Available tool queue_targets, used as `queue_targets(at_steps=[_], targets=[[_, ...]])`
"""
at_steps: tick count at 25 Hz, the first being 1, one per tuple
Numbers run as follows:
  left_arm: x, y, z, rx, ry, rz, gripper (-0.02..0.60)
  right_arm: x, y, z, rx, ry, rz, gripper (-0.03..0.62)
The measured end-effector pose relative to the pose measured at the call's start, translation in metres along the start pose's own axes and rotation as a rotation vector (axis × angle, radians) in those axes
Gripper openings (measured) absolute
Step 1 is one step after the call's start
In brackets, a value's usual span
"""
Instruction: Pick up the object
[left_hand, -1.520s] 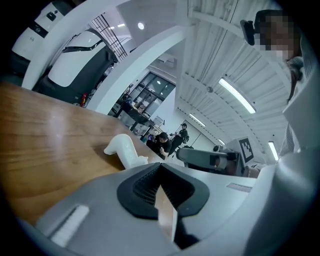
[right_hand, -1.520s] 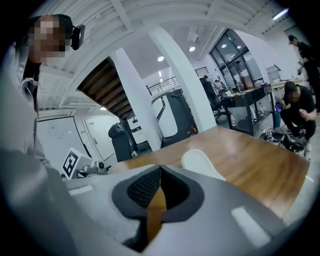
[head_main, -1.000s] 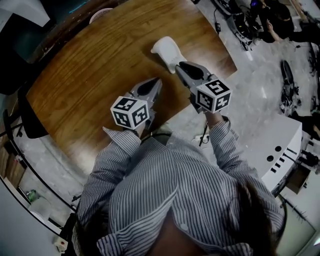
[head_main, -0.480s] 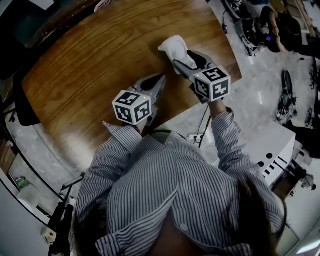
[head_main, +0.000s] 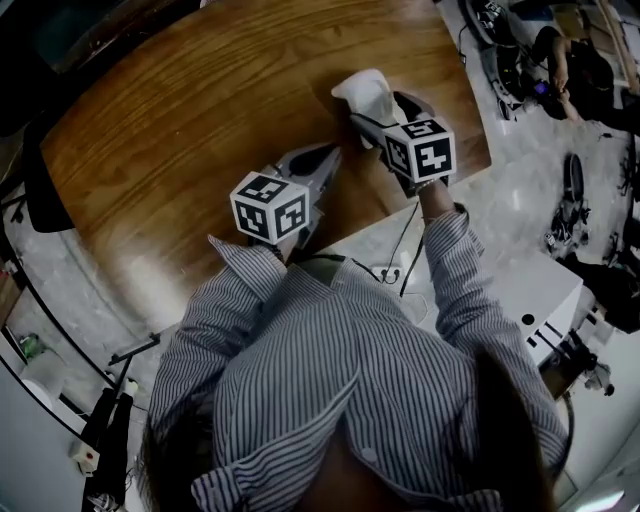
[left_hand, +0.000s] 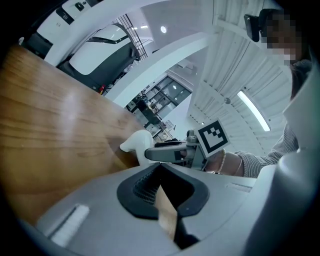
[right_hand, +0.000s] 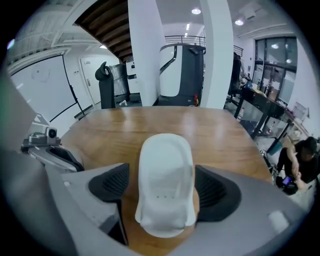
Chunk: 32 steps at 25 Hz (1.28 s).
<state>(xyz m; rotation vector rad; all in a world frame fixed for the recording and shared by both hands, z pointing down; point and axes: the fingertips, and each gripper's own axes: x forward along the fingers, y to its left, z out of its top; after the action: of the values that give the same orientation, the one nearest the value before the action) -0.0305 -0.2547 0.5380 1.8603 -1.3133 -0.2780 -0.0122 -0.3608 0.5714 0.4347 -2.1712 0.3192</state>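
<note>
While the brown wooden table (head_main: 180, 130) carries the white moulded plastic object (head_main: 362, 92) near its right edge, the right gripper (right_hand: 162, 180) points down over it. Its jaws have just been opening and now stand wide on both sides of the object, not pressing it. The left gripper (head_main: 325, 158) hangs just beside, above the wood, its jaws closed together on nothing.
</note>
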Motion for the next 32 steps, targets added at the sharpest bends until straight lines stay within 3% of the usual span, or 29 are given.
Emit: queue_targets(at_steps=[11,28,32], targets=[[-0.003,0.016,-0.001,-0.03,0.004,0.001,0.002,0.029,-0.004,-0.01,0.026,0.102,-0.013,0.411],[-0.014,0.011,-0.004,-0.034,-0.008,-0.005,0.002,0.044,-0.005,-0.017,0.037,0.09,-0.03,0.434],[-0.023,0.016,0.004,-0.036,-0.037,0.004,0.002,0.035,-0.004,-0.015,0.084,0.062,-0.01,0.434]])
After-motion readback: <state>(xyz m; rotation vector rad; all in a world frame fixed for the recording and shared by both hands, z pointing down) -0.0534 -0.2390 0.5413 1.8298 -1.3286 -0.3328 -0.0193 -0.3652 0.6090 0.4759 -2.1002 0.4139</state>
